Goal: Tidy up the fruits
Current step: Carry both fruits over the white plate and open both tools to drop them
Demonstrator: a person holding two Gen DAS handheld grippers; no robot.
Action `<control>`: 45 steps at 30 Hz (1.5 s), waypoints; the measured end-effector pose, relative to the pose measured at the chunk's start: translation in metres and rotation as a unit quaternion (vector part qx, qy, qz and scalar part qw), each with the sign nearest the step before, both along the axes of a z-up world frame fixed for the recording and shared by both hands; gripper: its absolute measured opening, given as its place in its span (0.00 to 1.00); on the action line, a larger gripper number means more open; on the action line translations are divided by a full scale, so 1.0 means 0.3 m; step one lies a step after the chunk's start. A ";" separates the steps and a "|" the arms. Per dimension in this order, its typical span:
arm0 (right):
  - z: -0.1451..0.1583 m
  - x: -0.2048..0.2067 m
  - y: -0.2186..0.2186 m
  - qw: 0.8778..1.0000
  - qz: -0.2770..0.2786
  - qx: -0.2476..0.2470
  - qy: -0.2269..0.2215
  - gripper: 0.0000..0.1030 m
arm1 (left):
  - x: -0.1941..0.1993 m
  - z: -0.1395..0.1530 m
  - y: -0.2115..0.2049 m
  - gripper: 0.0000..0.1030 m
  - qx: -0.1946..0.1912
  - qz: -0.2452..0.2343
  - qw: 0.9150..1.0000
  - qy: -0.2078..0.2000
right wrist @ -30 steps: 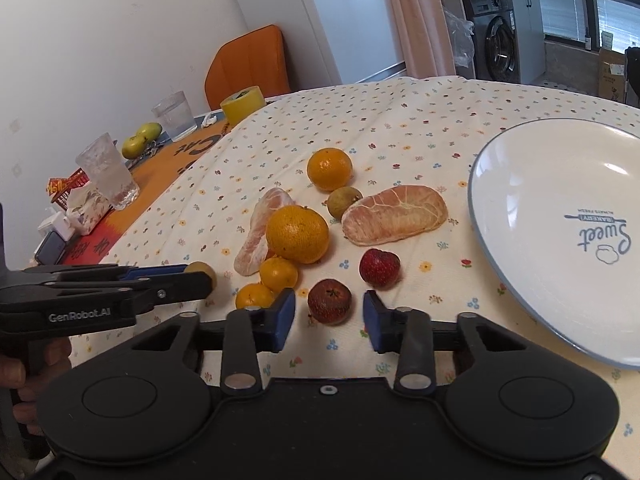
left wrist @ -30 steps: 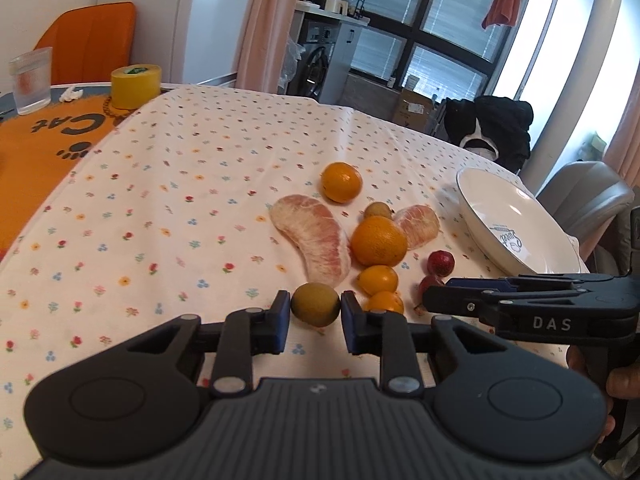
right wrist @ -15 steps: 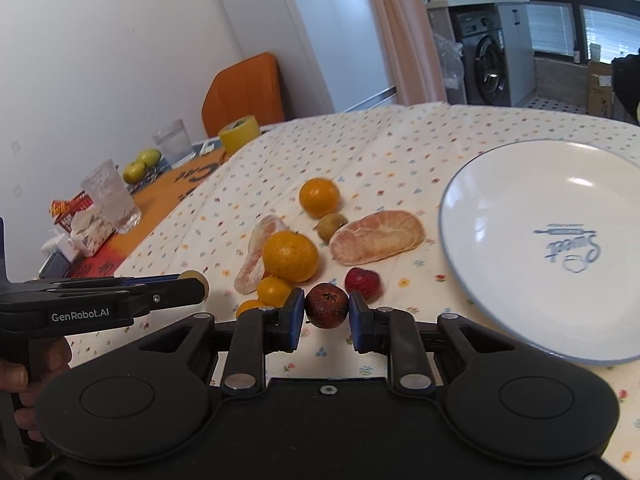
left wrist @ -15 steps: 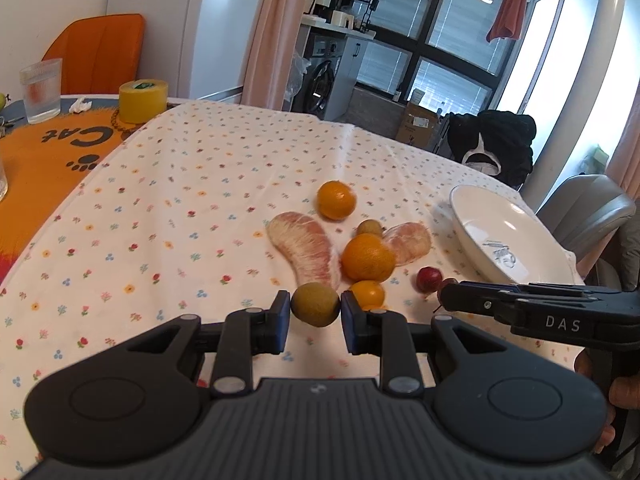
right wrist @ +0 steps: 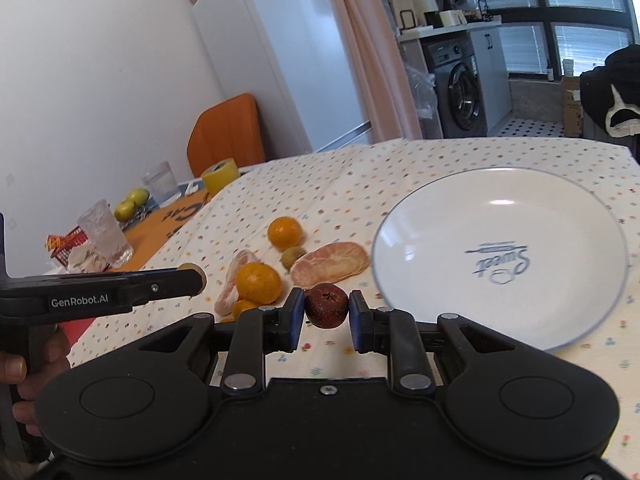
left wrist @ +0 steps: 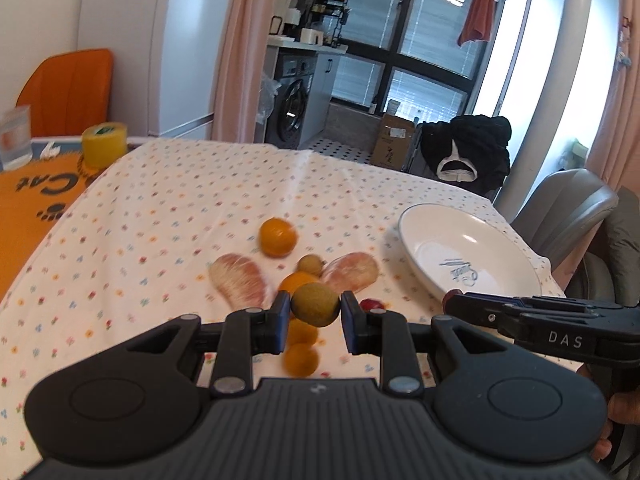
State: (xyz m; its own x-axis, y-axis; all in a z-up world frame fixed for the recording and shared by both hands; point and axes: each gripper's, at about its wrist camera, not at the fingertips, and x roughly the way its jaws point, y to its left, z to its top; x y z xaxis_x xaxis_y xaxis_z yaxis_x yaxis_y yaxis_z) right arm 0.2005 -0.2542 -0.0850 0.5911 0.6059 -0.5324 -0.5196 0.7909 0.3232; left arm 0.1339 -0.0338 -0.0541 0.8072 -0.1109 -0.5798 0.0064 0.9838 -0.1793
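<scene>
My left gripper (left wrist: 315, 316) is shut on a round brown-green fruit (left wrist: 315, 305), held above the flowered tablecloth. My right gripper (right wrist: 325, 316) is shut on a dark red fruit (right wrist: 326, 305), also lifted off the cloth. Below and ahead lie oranges (right wrist: 284, 233) (right wrist: 258, 282), small orange fruits (left wrist: 301, 358), two peeled pomelo pieces (left wrist: 240, 285) (right wrist: 329, 263), another small brown fruit (right wrist: 292, 257) and a red fruit (left wrist: 370, 304). A white plate (right wrist: 424, 216) rests to the right, with nothing on it.
Beyond the left edge of the cloth an orange mat holds a yellow tape roll (left wrist: 104, 145), glasses (right wrist: 105, 233), green apples (right wrist: 131, 203) and snack packets. An orange chair (left wrist: 66, 86) stands behind, a grey chair (left wrist: 568, 208) at right. A hand (right wrist: 16, 376) grips the left tool.
Both grippers have risen from the cloth. The right one closed on the dark red fruit and lifted it; the left one raised its brown-green fruit higher and toward the plate.
</scene>
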 end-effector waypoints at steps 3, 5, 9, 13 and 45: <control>0.001 -0.001 -0.037 1.000 -0.008 0.003 -0.002 0.22 | 0.010 0.018 -0.032 0.25 0.005 -0.006 1.000 -0.008; 0.004 0.000 -0.057 1.000 -0.013 0.007 -0.004 0.22 | 0.018 0.028 -0.048 0.25 0.006 -0.010 1.000 -0.012; 0.016 0.001 -0.098 0.999 -0.029 0.013 -0.017 0.22 | 0.039 0.040 -0.089 0.25 0.015 -0.020 1.000 -0.016; 0.017 0.009 -0.136 0.999 -0.044 0.016 -0.024 0.22 | 0.060 0.047 -0.134 0.25 0.018 -0.033 0.999 -0.019; -0.063 0.118 -0.302 0.994 -0.104 -0.015 -0.022 0.22 | 0.314 -0.079 -0.413 0.25 0.026 -0.125 0.991 0.033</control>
State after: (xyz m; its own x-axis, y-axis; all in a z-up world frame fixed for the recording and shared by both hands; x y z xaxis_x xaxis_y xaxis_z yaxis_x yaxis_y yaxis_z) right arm 0.2359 -0.3448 -0.1038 0.7248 0.4525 -0.5195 -0.3566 0.8916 0.2790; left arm 0.2282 -0.1577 -0.0779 0.7183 -0.2707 -0.6409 0.2404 0.9610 -0.1364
